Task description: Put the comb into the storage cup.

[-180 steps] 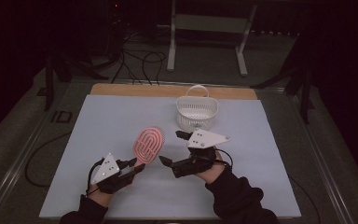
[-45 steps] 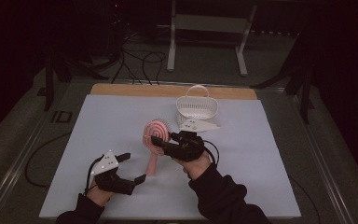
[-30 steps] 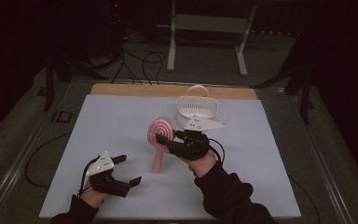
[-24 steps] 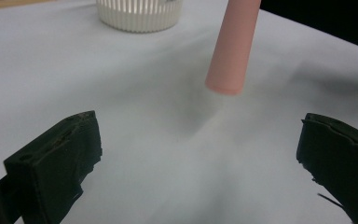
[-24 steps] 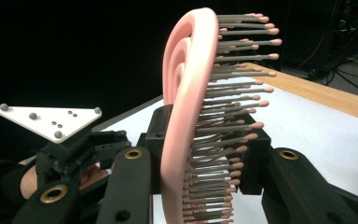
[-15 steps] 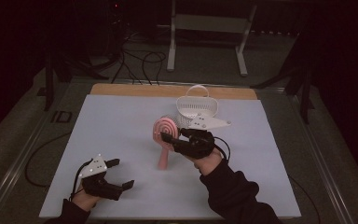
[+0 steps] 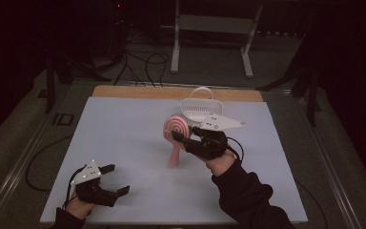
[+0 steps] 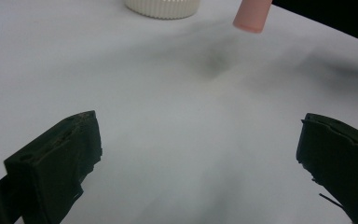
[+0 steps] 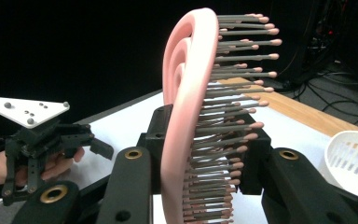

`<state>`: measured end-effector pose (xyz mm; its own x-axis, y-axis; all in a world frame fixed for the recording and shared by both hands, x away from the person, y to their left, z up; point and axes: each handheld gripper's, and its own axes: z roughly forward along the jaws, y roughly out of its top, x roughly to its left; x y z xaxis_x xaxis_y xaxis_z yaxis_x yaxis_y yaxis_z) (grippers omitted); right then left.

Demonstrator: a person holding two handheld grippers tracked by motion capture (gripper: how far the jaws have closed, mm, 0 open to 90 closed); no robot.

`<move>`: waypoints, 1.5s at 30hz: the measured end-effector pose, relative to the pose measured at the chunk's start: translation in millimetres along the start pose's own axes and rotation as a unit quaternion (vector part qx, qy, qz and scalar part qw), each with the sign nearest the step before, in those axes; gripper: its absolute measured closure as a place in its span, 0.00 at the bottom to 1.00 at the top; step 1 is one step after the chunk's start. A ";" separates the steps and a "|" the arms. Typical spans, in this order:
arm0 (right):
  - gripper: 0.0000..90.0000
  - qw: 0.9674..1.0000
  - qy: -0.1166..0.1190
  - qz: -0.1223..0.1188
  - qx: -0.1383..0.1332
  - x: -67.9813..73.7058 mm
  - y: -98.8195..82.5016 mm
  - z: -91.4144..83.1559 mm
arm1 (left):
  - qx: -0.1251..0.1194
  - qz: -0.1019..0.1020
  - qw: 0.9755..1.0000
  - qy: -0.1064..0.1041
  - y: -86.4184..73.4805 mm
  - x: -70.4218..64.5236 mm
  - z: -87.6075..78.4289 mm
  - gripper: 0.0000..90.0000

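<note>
Between right gripper (image 7: 177, 139) jaws, pink hairbrush (image 7: 176, 128).

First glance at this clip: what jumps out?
A pink hairbrush held upright near the middle of the table, clamped in the right gripper, its handle pointing down toward the white mat. Just behind it sits a white basket. The left gripper rests open and empty at the mat's near left corner.
</note>
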<state>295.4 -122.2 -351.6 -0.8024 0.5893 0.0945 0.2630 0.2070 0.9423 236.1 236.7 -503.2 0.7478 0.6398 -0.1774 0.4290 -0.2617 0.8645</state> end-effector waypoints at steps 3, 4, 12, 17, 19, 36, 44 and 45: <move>0.72 1.000 -0.002 -0.004 -0.002 -1.3 1.6 -2.6 | -0.003 -0.001 1.000 0.001 -1.7 0.0 -1.5 0.00; 0.72 1.000 -0.005 -0.007 -0.002 -2.4 2.5 -3.9 | -0.003 0.000 1.000 -0.001 -2.3 0.2 -2.7 0.00; 0.72 1.000 -0.022 -0.022 -0.006 -7.0 7.9 -10.5 | -0.007 -0.006 1.000 0.005 -3.6 2.0 -4.7 0.00; 0.72 0.999 -0.037 -0.038 -0.010 -8.7 13.1 -15.8 | -0.009 -0.008 1.000 0.006 -3.6 2.0 -4.6 0.00; 0.72 0.998 -0.039 -0.040 -0.012 -9.5 14.4 -17.2 | -0.009 -0.008 1.000 0.007 -3.6 2.0 -4.6 0.00; 0.72 0.995 -0.074 -0.066 -0.027 -20.0 31.0 -30.5 | -0.010 -0.005 1.000 0.004 -2.9 1.2 -4.2 0.00; 0.72 0.992 -0.096 -0.068 -0.038 -32.6 40.8 -39.4 | -0.011 -0.005 1.000 0.003 -2.8 0.6 -4.0 0.00; 0.72 0.992 -0.096 -0.068 -0.038 -32.6 40.8 -39.4 | -0.011 -0.005 1.000 0.003 -2.8 0.6 -4.0 0.00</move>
<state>311.2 -163.8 -303.6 -0.7096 0.6986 -0.0918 0.1109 0.2395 0.9645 233.3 240.7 -503.9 0.7405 0.6465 -0.1833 0.4246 -0.2388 0.8733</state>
